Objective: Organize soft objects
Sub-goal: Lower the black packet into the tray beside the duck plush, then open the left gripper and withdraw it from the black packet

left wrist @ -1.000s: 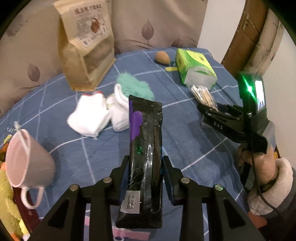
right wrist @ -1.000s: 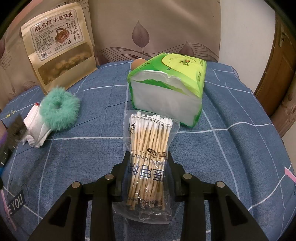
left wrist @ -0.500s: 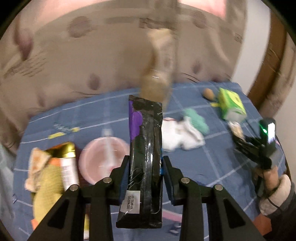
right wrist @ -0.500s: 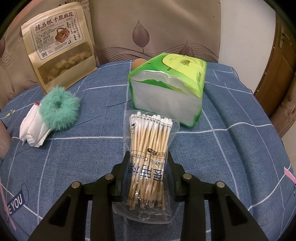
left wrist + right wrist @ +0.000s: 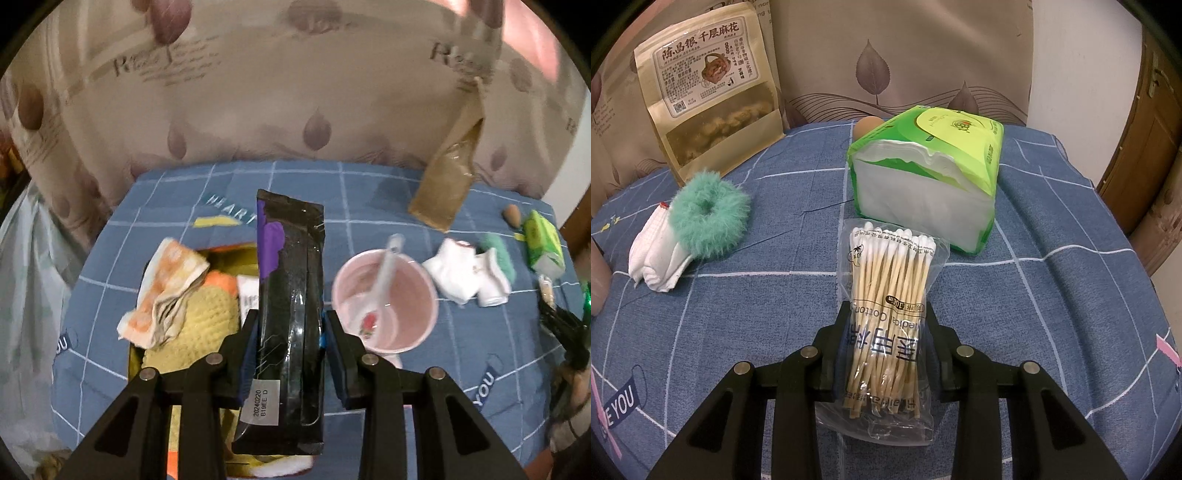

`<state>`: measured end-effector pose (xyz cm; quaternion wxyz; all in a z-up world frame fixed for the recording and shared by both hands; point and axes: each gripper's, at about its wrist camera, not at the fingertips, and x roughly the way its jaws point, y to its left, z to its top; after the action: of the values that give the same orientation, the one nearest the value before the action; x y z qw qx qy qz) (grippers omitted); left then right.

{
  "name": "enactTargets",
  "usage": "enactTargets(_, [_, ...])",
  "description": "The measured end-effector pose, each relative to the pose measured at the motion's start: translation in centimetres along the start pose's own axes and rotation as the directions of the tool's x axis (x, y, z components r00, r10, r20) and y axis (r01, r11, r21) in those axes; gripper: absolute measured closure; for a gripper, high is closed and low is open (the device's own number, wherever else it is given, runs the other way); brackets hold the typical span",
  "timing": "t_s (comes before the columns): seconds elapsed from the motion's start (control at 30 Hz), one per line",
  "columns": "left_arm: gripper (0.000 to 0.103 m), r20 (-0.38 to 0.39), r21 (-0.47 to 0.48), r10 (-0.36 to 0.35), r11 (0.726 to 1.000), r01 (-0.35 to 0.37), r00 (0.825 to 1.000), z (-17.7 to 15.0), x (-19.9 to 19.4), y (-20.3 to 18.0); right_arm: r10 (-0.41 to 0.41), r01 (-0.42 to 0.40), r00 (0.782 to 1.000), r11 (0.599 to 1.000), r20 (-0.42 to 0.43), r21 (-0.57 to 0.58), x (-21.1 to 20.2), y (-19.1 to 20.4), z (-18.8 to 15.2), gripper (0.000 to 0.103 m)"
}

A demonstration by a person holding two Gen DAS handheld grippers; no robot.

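The left claw (image 5: 289, 325) grips a black packet (image 5: 290, 295) between its pads, held upright above an open box (image 5: 135, 360) on the counter (image 5: 369, 192). The box holds a folded orange cloth (image 5: 170, 291) and a yellow knit piece (image 5: 199, 332), the cloth lying on top of the knit. Just right of the packet stands a pink cup (image 5: 384, 299) with a white spoon (image 5: 388, 269) in it. Farther right lie white socks (image 5: 465, 273), touching a green scrunchie (image 5: 500, 254), then a tissue pack (image 5: 545, 245) at the far right. A brown bag (image 5: 447, 177) leans at the far edge.

The right claw (image 5: 888, 332) is closed on a clear pack of swabs (image 5: 890, 295), held low over the counter (image 5: 1071, 295). The tissue pack (image 5: 931, 170) sits just beyond the swabs, with an egg (image 5: 866, 125) behind it. To the left, the scrunchie (image 5: 709, 212) rests against the socks (image 5: 657, 258), and the brown bag (image 5: 709, 88) stands at the far left.
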<state>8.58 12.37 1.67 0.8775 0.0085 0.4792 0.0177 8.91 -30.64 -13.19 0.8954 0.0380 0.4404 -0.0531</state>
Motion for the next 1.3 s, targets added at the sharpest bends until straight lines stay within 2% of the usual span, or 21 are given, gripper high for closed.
enactTargets(0.33, [0.069,-0.075,-0.072,0.043,0.996,-0.048,0.996,-1.0,3.9,2.8,-0.001,0.001,1.0,1.0,0.0,-0.001,-0.1,0.1,0.0,0.071])
enactTargets(0.8, [0.068,-0.128,-0.092,0.045,0.994,-0.057,0.991,-1.0,6.7,3.4,-0.003,0.003,1.0,1.0,0.0,-0.002,0.0,0.2,0.0,0.071])
enactTargets(1.03, [0.061,-0.134,-0.083,0.049,0.995,-0.06,0.99,-1.0,7.1,3.6,-0.004,0.004,1.0,1.0,0.0,-0.003,0.0,0.1,0.0,0.071])
enactTargets(1.13, [0.051,-0.131,-0.073,0.064,0.995,-0.074,0.989,-0.9,7.0,3.5,-0.003,0.003,1.0,1.0,0.0,-0.002,0.0,0.1,0.0,0.071])
enactTargets(1.3, [0.051,-0.112,-0.072,0.068,0.995,-0.076,0.991,-0.5,6.1,3.6,-0.004,0.004,1.0,1.0,0.0,-0.003,0.0,0.2,0.0,0.071])
